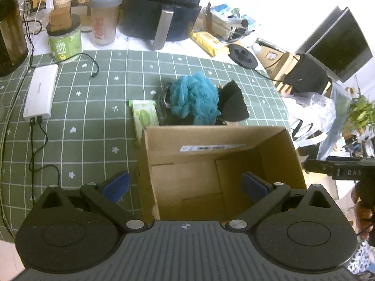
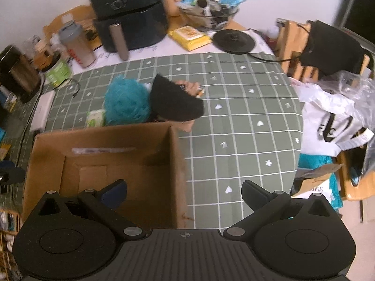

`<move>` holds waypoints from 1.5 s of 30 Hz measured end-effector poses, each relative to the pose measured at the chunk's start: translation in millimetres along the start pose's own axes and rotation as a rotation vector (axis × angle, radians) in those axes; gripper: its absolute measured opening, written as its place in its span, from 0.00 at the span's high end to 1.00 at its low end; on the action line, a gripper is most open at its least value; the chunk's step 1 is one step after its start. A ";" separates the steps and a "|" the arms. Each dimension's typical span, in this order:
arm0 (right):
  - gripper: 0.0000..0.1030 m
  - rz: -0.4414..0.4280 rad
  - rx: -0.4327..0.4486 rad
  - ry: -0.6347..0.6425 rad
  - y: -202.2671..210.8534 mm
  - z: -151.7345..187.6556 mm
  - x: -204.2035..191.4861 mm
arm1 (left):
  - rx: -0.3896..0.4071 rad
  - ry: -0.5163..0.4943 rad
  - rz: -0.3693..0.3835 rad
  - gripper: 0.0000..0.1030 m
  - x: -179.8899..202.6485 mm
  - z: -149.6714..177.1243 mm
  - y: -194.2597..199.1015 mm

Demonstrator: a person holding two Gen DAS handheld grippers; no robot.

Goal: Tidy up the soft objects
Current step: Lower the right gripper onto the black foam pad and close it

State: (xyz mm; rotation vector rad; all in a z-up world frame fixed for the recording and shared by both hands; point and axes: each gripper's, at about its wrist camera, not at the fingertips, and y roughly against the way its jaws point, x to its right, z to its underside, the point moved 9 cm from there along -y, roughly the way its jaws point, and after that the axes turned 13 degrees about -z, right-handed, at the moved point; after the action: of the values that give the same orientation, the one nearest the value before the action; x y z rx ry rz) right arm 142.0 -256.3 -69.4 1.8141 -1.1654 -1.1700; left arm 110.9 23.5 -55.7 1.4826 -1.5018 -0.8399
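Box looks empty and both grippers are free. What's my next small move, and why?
Probably reach the right gripper forward over the cardboard box toward the black soft item. Its jaws are open and empty, the box holds nothing, and that item and the blue bath pouf lie just beyond the far wall.

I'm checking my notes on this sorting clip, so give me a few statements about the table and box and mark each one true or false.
1. The cardboard box already holds the blue bath pouf. False: the blue bath pouf lies on the tablecloth behind the box, which shows only a label inside.
2. The left gripper is open and holds nothing. True.
3. The black soft item sits beside the pouf. True.
4. The right gripper grips the green wipes pack. False: it is open and empty; the green wipes pack lies on the table.
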 end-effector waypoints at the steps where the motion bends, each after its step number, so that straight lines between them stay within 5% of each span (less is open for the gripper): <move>1: 0.00 0.006 0.006 -0.009 -0.3 -2.0 2.5 | 0.006 0.001 -0.007 0.00 -1.8 -1.9 -0.5; 22: 0.00 -0.052 0.044 0.186 -37.5 -80.6 25.8 | 0.105 -0.021 -0.170 0.00 -22.7 -23.4 -12.3; 34: 0.00 -0.203 0.030 0.399 -80.0 -123.3 23.4 | 0.098 0.001 -0.104 0.00 -11.1 -21.5 -17.7; 45: 0.00 -0.324 -0.069 0.666 -158.0 -131.8 21.1 | 0.086 0.055 -0.062 0.00 -4.2 -18.6 -16.4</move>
State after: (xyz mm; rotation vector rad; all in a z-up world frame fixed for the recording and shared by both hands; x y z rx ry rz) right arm 318.8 -208.0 -165.3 2.1484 -0.4567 -0.6550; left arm 134.4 28.3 -63.1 1.6100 -1.4737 -0.7731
